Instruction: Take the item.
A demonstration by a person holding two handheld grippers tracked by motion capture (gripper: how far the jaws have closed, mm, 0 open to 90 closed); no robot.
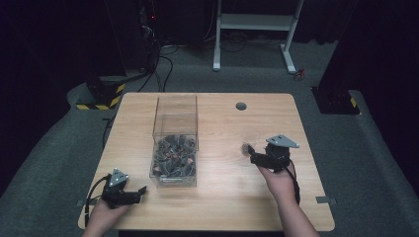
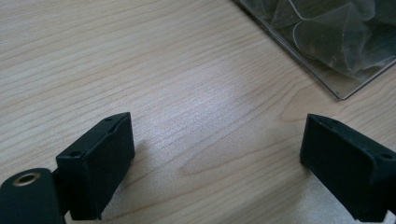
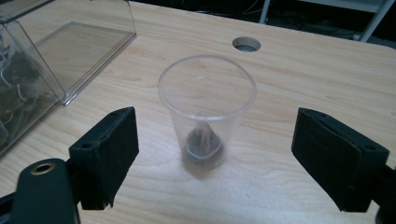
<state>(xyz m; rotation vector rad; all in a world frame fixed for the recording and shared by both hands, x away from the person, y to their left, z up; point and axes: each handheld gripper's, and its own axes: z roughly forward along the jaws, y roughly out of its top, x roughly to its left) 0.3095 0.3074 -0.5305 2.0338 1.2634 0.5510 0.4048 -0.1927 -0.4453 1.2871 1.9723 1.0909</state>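
Both jaw pairs we saw spread wide: right gripper [image 3: 212,163] empty, clear cup [image 3: 207,112] upright at its twelve o'clock; left gripper [image 2: 215,168] empty, clear box [image 2: 327,37] at one o'clock.

a round cable hole [image 1: 241,105] in the wooden table [image 1: 222,207]; a white frame [image 1: 254,22], perhaps a desk, stands behind.

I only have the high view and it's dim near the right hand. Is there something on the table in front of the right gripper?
Observer: Yes, a clear plastic cup stands upright just beyond the right gripper, whose jaws are wide open, not touching it.
Operator: Anything inside the cup?
Observer: One small dark packet lies at its bottom.
Operator: And the left gripper?
Observer: The left gripper is open over bare table, with a corner of the clear box just ahead.
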